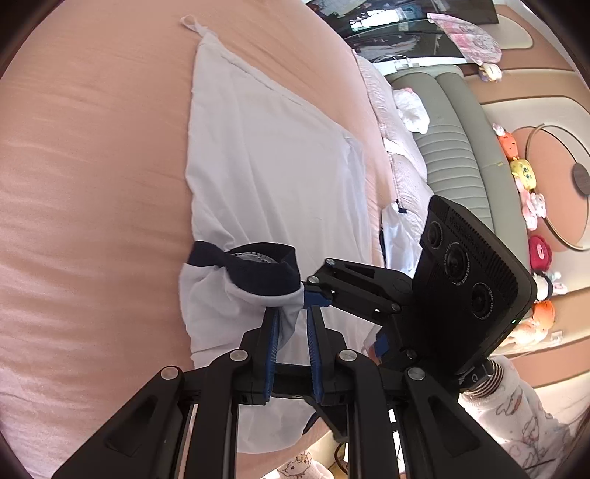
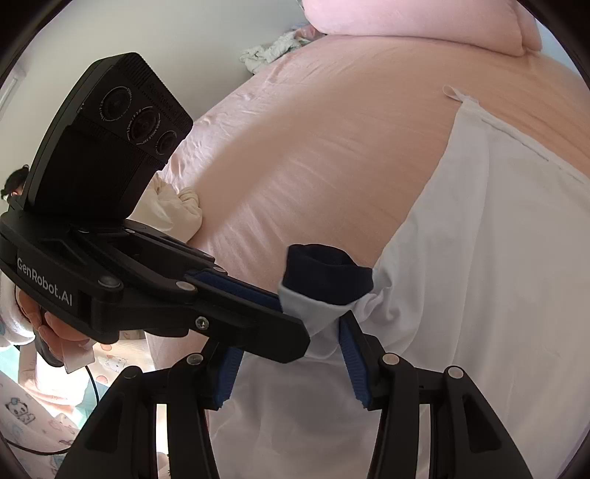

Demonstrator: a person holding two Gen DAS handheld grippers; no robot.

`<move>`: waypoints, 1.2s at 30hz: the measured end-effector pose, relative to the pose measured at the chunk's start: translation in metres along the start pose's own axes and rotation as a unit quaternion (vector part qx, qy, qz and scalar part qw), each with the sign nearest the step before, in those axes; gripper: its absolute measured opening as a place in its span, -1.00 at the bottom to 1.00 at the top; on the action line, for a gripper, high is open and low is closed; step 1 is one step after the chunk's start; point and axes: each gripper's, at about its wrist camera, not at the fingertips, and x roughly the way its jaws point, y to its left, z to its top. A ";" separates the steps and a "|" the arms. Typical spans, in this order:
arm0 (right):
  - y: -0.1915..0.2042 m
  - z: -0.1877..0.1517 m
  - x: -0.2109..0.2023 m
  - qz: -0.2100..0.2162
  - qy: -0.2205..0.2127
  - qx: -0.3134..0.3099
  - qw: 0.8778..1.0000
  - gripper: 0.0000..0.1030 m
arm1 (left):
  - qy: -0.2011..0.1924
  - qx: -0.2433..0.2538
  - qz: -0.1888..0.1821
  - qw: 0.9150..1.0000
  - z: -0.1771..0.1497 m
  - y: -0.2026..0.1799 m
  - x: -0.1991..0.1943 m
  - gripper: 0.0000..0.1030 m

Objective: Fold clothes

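Left to right, as found:

1. Bed [image 1: 92, 165], pink sheet, lightly creased. It carries everything below.
2. White garment [image 1: 273, 177], spread flat on the sheet and running away from me toward the far edge. A small fabric loop [image 1: 190, 20] sits at its far corner.
3. Sleeve [image 1: 210, 291] of that garment, ending in a navy cuff [image 1: 265, 271]. It is lifted off the sheet and bunched, with the cuff mouth facing upward.
4. My left tool [image 1: 293, 313], fingers drawn in close on the pale sleeve cloth just below the cuff, clamping it.
5. My right tool [image 2: 291, 339], fingers spread wide with the same bunched sleeve between them. No grip on it is visible. In the left wrist view its one blue pad [image 1: 315, 296] lies just beside the cuff.
6. My hand [image 2: 55, 328], wrapped round the left tool's handle, seen from the right wrist view.
7. Grey padded headboard [image 1: 453, 154], at the right of the bed.
8. Row of small plush toys [image 1: 523, 173], on the ledge beyond the headboard.

Also in the right wrist view: a cream cloth bundle [image 2: 173, 210] near the bed's edge and a pink pillow [image 2: 405, 18] at the far end.
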 end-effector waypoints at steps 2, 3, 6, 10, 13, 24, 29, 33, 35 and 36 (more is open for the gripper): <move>0.005 0.001 -0.002 -0.006 -0.005 -0.013 1.000 -0.04 | 0.009 0.009 -0.001 1.000 0.001 -0.004 0.007 -0.74; 0.008 0.001 -0.004 -0.010 -0.007 -0.020 1.000 -0.04 | 0.015 0.010 0.002 1.000 0.001 -0.005 0.010 -0.74; 0.008 0.001 0.005 -0.025 0.014 -0.008 1.000 -0.21 | 0.023 -0.002 -0.004 1.000 -0.001 -0.002 0.015 -0.74; 0.000 -0.005 0.010 -0.028 0.029 0.005 0.999 -0.57 | 0.027 -0.008 -0.009 1.000 -0.005 0.000 0.010 -0.74; -0.010 -0.009 0.008 -0.026 0.032 0.029 0.999 -0.60 | 0.029 -0.001 0.015 0.999 -0.005 -0.003 0.003 -0.73; -0.024 -0.029 0.000 -0.006 0.039 0.077 0.996 -0.61 | 0.063 -0.097 0.050 0.992 -0.008 0.032 -0.005 0.18; -0.021 -0.038 0.016 -0.001 0.042 0.087 0.995 -0.61 | 0.052 -0.130 0.044 0.989 0.007 0.045 -0.011 0.18; -0.023 -0.040 0.017 0.001 0.043 0.090 0.995 -0.61 | 0.058 -0.149 0.051 0.986 0.022 0.050 -0.006 0.18; -0.023 -0.041 0.017 0.000 0.043 0.091 0.995 -0.61 | 0.065 -0.153 0.060 0.984 0.026 0.051 -0.001 0.18; -0.023 -0.041 0.018 -0.001 0.043 0.091 0.995 -0.61 | 0.069 -0.155 0.064 0.983 0.028 0.052 0.001 0.18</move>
